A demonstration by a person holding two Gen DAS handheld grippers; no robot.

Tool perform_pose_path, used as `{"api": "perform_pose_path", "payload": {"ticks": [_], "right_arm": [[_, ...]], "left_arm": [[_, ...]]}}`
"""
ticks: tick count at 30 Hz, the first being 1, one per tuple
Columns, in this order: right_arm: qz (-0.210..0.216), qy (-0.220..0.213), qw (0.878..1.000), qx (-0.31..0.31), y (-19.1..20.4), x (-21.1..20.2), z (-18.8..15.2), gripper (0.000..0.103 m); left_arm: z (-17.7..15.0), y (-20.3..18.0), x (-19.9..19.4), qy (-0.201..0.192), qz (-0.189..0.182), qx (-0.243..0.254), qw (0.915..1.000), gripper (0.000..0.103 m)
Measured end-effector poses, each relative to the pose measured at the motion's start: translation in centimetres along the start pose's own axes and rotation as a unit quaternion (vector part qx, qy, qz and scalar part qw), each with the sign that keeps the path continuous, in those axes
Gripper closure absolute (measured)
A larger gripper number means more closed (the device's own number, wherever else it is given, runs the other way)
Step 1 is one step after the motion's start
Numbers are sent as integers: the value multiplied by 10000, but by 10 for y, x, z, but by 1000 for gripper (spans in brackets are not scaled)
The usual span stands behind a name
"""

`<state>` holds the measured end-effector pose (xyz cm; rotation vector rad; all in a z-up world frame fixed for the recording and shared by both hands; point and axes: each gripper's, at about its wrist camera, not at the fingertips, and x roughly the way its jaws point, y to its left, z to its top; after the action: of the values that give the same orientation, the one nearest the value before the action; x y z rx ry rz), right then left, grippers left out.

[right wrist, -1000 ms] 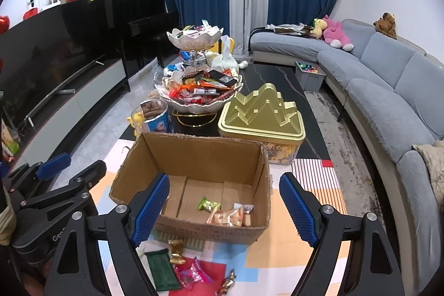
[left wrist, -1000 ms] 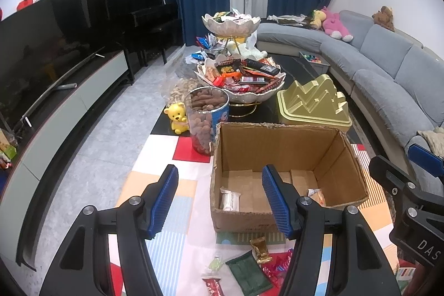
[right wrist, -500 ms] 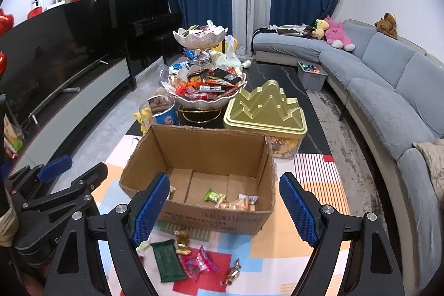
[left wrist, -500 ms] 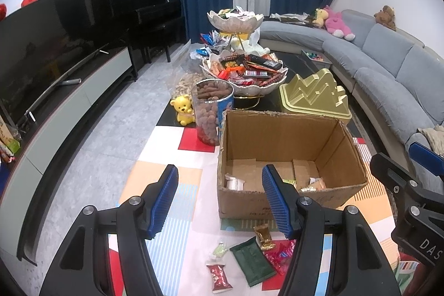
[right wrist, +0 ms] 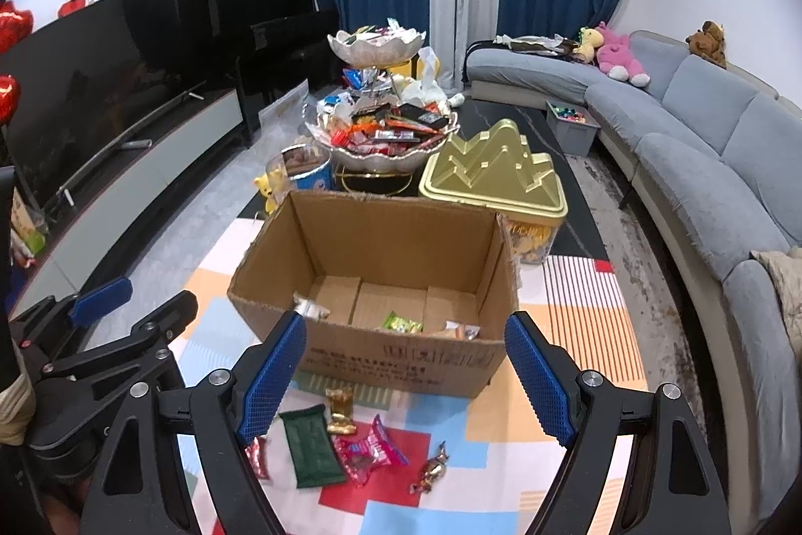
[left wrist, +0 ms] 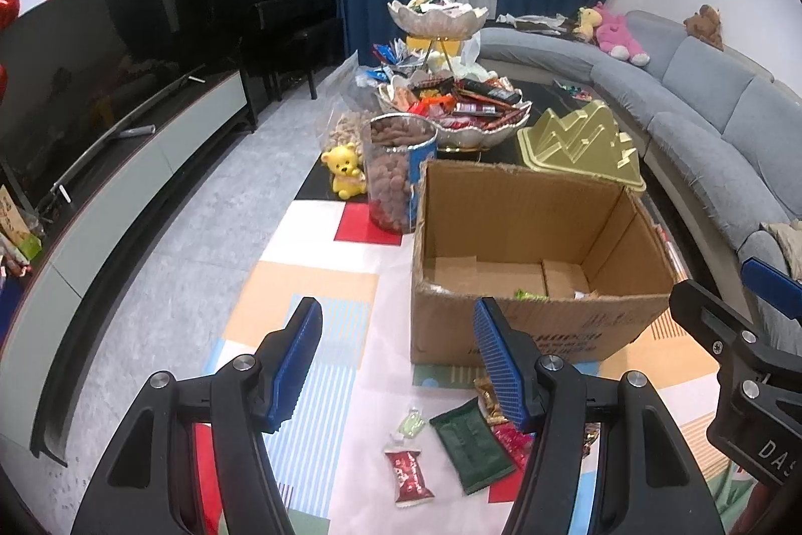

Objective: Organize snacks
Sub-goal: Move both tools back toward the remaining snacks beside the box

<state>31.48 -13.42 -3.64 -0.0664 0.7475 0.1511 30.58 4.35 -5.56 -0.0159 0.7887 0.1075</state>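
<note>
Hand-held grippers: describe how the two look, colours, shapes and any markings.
Both match. The left hand-held gripper and the right hand-held gripper each have two black angular arms with silver bolt heads, tipped by blue finger pads with a ribbed or gridded face. White letters "DAS" show on the right one's black body in the left view. No cables show.

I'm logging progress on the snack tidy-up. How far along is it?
Partly done: a few wrapped snacks already lie in the box. In hand: nothing; the left gripper and right gripper are both open and empty. Left: the green packet, pink packet, gold candy and others on the mat.
</note>
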Motion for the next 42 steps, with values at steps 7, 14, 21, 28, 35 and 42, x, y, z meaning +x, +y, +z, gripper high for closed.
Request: {"api": "perform_pose_path", "payload": {"ticks": [7,14,21,28,35,42], "right_arm": [[21,110,9999,-47,4,6,-12,21],[31,208,9997,-102,7,11,-23,21],[47,303,9994,-169,9,15,-35,21],[72,424,9988,-218,12,22,-47,21],[80,570,9980,-246,14,30,-61,21],[80,664,9973,-295,17,36,-73,21]], "left_arm": [[-15,0,6,136,37,14,9999,41],[-32,1,12,297,45,41,9995,41],[-49,3,16,442,81,23,9990,41],[-62,5,23,570,114,30,9983,41],[-78,5,32,734,171,39,9971,41],[-89,7,39,800,215,33,9966,41]]}}
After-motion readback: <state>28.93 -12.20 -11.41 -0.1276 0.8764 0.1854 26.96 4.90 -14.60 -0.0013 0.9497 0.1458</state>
